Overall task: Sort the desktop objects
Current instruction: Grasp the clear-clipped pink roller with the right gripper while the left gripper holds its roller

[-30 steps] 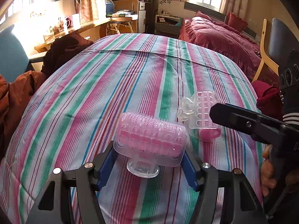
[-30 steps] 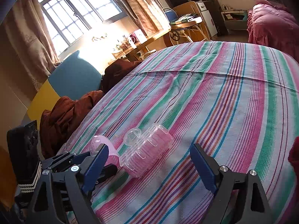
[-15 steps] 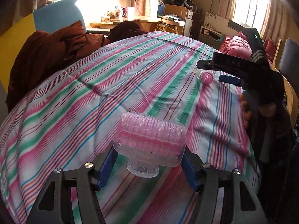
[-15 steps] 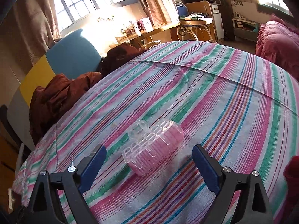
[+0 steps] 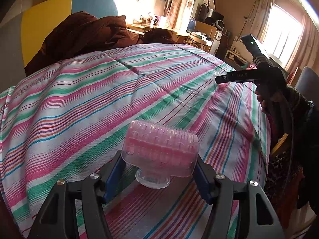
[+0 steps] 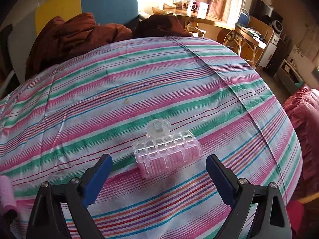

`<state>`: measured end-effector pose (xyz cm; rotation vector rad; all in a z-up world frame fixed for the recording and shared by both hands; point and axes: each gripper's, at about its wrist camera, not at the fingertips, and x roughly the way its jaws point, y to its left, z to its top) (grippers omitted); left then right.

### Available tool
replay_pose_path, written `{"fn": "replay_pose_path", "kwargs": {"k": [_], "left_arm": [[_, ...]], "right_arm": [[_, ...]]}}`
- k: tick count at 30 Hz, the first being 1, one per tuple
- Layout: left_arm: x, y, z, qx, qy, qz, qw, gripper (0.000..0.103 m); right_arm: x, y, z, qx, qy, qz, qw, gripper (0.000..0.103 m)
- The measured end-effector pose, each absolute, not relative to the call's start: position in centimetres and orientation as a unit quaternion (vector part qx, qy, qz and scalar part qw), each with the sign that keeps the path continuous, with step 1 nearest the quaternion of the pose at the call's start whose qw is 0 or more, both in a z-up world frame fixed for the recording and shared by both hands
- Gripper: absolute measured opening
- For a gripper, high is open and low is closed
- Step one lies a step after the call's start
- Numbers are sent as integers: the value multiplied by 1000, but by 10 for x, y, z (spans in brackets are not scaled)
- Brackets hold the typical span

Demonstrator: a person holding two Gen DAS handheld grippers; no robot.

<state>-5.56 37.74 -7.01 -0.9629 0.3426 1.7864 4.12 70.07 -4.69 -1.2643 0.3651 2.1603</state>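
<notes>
Squeezing from both sides, the left gripper holds a pink hair roller tight between its blue pads, up above the striped cloth. The right gripper is wide open and holds nothing. A second pink roller lies on the cloth just in front of it, between the two fingers but not touching them.
</notes>
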Motion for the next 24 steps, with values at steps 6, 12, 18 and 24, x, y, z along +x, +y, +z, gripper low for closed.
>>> {"fn": "replay_pose_path", "kwargs": {"k": [6, 12, 18, 24], "left_arm": [[-49, 380, -72, -395, 158, 747, 510, 67], [-44, 382, -74, -390, 172, 750, 506, 69], [-41, 384, -75, -386, 182, 752, 502, 71], [-43, 381, -74, -389, 173, 749, 507, 73]], "right_arm": [[28, 712, -55, -506, 119, 812, 266, 95], [29, 705, -60, -516, 113, 811, 253, 70], [36, 690, -52, -500, 111, 821, 253, 69], [45, 648, -52, -476, 117, 840, 233, 69]]}}
